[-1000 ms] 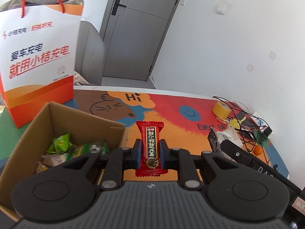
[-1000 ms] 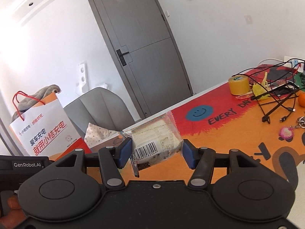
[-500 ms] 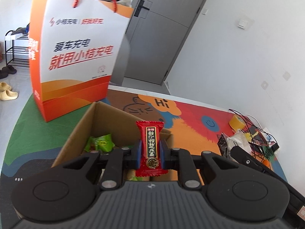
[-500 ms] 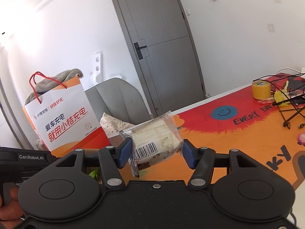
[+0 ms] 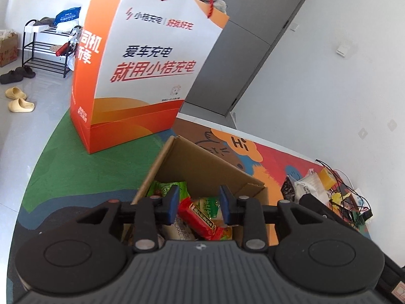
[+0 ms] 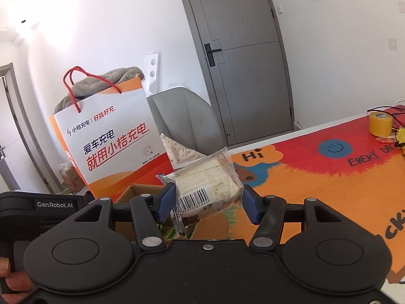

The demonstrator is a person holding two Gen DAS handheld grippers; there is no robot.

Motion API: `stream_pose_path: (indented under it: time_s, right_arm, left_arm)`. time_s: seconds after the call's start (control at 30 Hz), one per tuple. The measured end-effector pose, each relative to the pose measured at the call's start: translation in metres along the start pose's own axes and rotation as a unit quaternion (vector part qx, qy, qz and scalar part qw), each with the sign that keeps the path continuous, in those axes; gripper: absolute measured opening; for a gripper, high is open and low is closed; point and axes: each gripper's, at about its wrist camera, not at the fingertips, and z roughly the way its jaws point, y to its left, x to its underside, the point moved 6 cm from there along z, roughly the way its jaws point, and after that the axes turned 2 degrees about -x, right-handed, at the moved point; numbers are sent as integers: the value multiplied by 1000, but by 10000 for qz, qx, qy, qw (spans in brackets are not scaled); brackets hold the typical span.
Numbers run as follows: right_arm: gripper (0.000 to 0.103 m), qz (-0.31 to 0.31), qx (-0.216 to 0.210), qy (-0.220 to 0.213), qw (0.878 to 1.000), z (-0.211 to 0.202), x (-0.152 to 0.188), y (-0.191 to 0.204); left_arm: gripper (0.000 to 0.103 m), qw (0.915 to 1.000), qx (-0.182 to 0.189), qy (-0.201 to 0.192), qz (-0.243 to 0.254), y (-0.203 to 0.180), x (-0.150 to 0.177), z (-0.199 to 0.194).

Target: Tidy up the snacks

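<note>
Since second ago, I'm swinging both hands over open brown cardboard box (image 5: 202,169). My left gripper (image 5: 200,204) is opening, red snack bar (image 5: 198,215) dropping among packets inside. My right gripper (image 6: 207,202) is clenching clear-wrapped cake (image 6: 210,182), waiting its turn. Orange-white paper bag (image 5: 141,58) standing at eleven o'clock on colourful cartoon mat (image 6: 329,177); grey door (image 6: 243,58) behind.

Both tongs, left tongs (image 5: 199,204) and right tongs (image 6: 207,202), are matte black with blue pads (image 6: 165,200), silver screws and round pivot caps; the left unit's side reads "GenRobot.AI".
</note>
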Motion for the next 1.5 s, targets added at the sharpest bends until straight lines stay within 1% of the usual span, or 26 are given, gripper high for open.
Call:
stream_pose_path:
  time_s: [0.17,0.3,0.47,0.53,0.6,0.63,0.7,0.77,0.87,0.97,1.03,1.17,1.3,1.4,1.47,1.5]
  right_arm:
    - [56,-68,-59,97,9999,10,2,15]
    - [56,-174,-190,194,9995,18,4,31]
    - [56,-263,-309,324,9986,29,6,49]
    - [56,-270,-383,387,9982,34,7,57]
    - [57,-172,-527,476,9973,39,8,63]
    - [59,-87,-632,522,9966,41,10,66]
    - [63,126,-919,633,9937,45,12,71]
    - [63,229,-1060,741,9913,45,14,73]
    - [63,236,-928,718,9928,39,13,67]
    - [64,382,-799,687,9937,32,10,52]
    - [68,470,-708,670,9941,27,9,41]
    - [72,583,-505,575,9954,15,8,19]
    - [80,728,-381,540,9952,2,10,-1]
    - [82,808,-303,524,9949,-7,12,-14]
    - [84,838,-244,507,9949,-14,13,-22]
    - [87,844,-205,495,9950,-18,13,-26]
  left_arm:
    - [43,9999,-75,-56,-106,15,-4,-9]
    - [53,9996,-128,-132,-211,26,-8,-17]
    - [58,9993,-174,-182,-275,39,-11,-23]
    - [63,9991,-193,-195,-334,45,-12,-25]
    - [69,9987,-220,-237,-399,52,-13,-27]
    - [72,9985,-231,-248,-427,55,-14,-27]
    - [75,9982,-258,-235,-488,60,-14,-27]
    - [77,9980,-294,-216,-513,62,-13,-26]
    - [80,9981,-295,-189,-506,60,-12,-26]
    - [85,9986,-273,-184,-410,52,-10,-26]
    - [88,9988,-274,-183,-358,45,-8,-25]
    - [89,9993,-279,-138,-202,31,0,-24]
    - [91,9996,-274,-69,-44,16,7,-22]
    - [95,9995,-288,-71,79,4,13,-23]
    - [97,9994,-299,-73,186,-4,17,-24]
    - [97,9992,-312,-60,259,-8,19,-24]
